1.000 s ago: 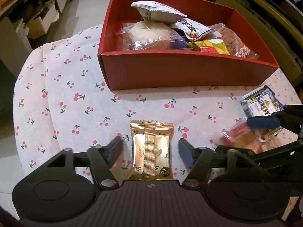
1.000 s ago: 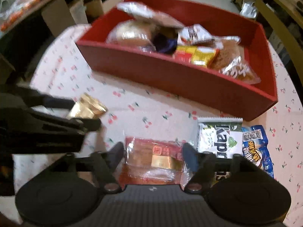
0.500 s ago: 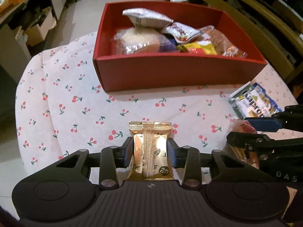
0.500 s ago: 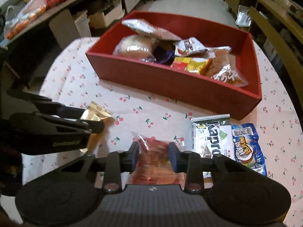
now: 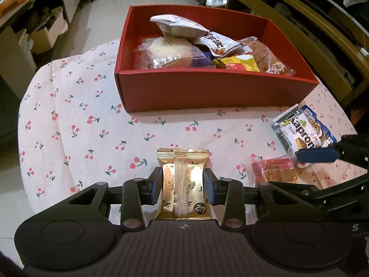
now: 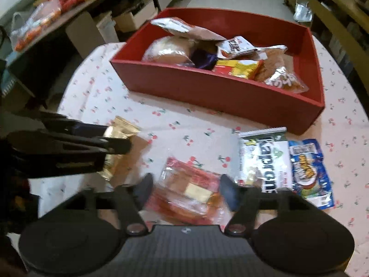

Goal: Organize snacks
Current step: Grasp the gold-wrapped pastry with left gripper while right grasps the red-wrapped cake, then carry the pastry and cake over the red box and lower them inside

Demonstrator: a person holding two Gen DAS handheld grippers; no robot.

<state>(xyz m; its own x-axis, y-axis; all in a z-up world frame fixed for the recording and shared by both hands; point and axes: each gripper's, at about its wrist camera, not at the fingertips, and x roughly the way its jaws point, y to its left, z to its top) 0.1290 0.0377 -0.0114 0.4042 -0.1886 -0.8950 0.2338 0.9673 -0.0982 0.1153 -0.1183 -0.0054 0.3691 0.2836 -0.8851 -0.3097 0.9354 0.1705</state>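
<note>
A red box [image 5: 207, 90] holding several snack packs stands at the far side of the cherry-print table; it also shows in the right wrist view [image 6: 207, 90]. My left gripper [image 5: 183, 185] is shut on a gold snack pack [image 5: 182, 180], which also shows in the right wrist view [image 6: 115, 138]. My right gripper [image 6: 186, 189] is open with its fingers on either side of a red clear-wrapped snack [image 6: 189, 189], which lies on the table. That red snack also shows in the left wrist view [image 5: 274, 172].
A white and green Kapron pack [image 6: 265, 159] and a blue snack bag [image 6: 309, 173] lie on the table right of the red snack, in front of the box. Shelves, cardboard boxes and wooden furniture surround the table.
My left gripper closed on the gold pack and lifted it slightly. My right gripper closed on the red snack half a second ago and has now opened again; the snack lies between its fingers.
</note>
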